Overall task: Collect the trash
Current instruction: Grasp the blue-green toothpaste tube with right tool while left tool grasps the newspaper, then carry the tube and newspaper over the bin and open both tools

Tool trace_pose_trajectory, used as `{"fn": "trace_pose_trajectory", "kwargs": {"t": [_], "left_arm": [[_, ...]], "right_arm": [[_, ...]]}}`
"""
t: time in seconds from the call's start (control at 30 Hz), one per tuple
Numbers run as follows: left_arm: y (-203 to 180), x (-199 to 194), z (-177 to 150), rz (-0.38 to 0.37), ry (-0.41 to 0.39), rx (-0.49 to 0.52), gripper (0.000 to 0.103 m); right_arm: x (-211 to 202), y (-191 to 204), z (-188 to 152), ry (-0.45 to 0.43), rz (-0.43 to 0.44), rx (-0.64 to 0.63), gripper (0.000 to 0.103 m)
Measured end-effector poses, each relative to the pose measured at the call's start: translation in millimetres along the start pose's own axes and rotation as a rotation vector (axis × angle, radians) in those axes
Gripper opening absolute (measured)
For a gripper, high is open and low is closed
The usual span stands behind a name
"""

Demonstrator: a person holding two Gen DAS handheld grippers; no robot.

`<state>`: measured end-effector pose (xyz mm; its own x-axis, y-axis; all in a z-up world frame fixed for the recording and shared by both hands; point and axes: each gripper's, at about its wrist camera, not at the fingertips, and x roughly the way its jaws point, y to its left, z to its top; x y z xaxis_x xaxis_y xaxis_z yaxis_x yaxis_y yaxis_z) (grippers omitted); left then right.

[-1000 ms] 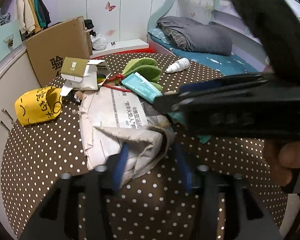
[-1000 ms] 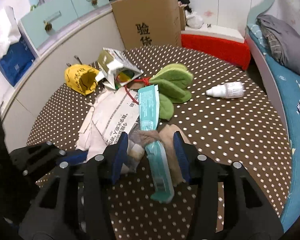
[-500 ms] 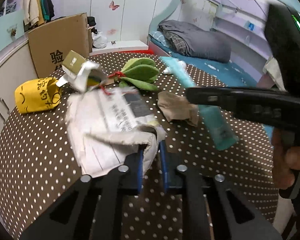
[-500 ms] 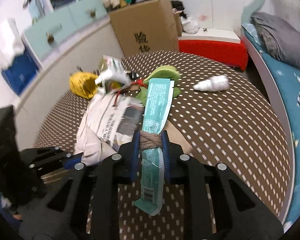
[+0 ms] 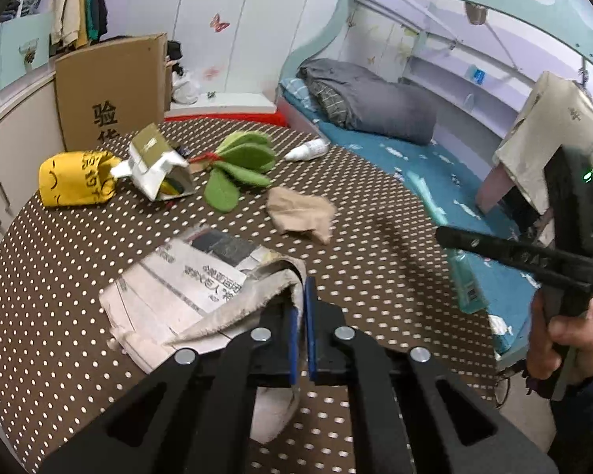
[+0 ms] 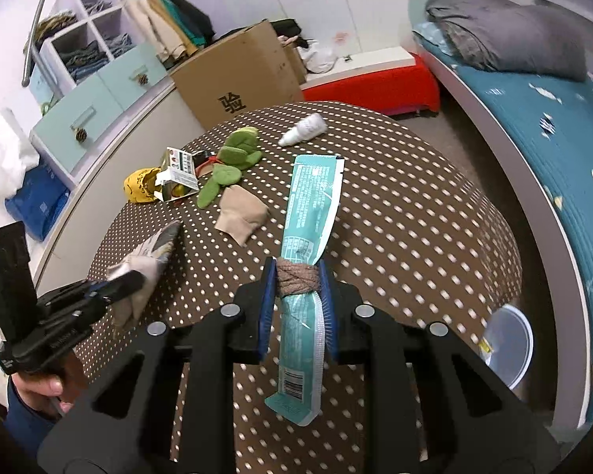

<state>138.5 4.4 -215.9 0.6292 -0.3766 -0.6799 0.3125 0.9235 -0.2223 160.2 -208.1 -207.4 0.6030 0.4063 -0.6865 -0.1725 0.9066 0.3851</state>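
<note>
Gripping a torn mailer bag [image 5: 186,300], the left claw [image 5: 301,316] stays clenched; the right claw [image 6: 296,288] clamps a teal wrapper [image 6: 312,205]; the cardboard box [image 6: 237,79] behind the desk [image 6: 415,217] hides its contents.

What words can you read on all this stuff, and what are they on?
"验": brown cardboard box, black print; a second character below it is cut off.
Grey torn paper mailer: black print, blurred.
Teal plastic wrapper: print and barcode too small.
Yellow cloth pouch: dark characters, unreadable.
Small white-and-olive carton: logo too small.
</note>
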Motion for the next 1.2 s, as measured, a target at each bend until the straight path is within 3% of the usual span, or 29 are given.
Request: {"fn": "trace_pose_trajectory", "kwargs": {"t": [0.4, 0.77, 0.97, 1.2], "left_arm": [[-69.1, -31.2, 37.4, -0.124, -0.111, 0.079, 0.004], [-188.5, -7.3, 72.8, -0.332, -0.127, 0.238, 0.004], [-249.6, 26.0, 75.6, -0.469, -0.056, 0.269, 0.004], [-301.4, 82.2, 58.1, -0.539, 0.091, 0.288, 0.004]], "right_arm": [[-52.6, -38.9, -3.4, -0.099, -0.056, 0.059, 0.022], [-143.2, -118.3, -1.0, -0.261, -0.194, 0.187, 0.022], [-172.8, -163.5, -13.1, -0.299, -0.269, 0.272, 0.022], [-162.1, -220.4, -38.8, -0.236, -0.313, 0.387, 0.022]]}}
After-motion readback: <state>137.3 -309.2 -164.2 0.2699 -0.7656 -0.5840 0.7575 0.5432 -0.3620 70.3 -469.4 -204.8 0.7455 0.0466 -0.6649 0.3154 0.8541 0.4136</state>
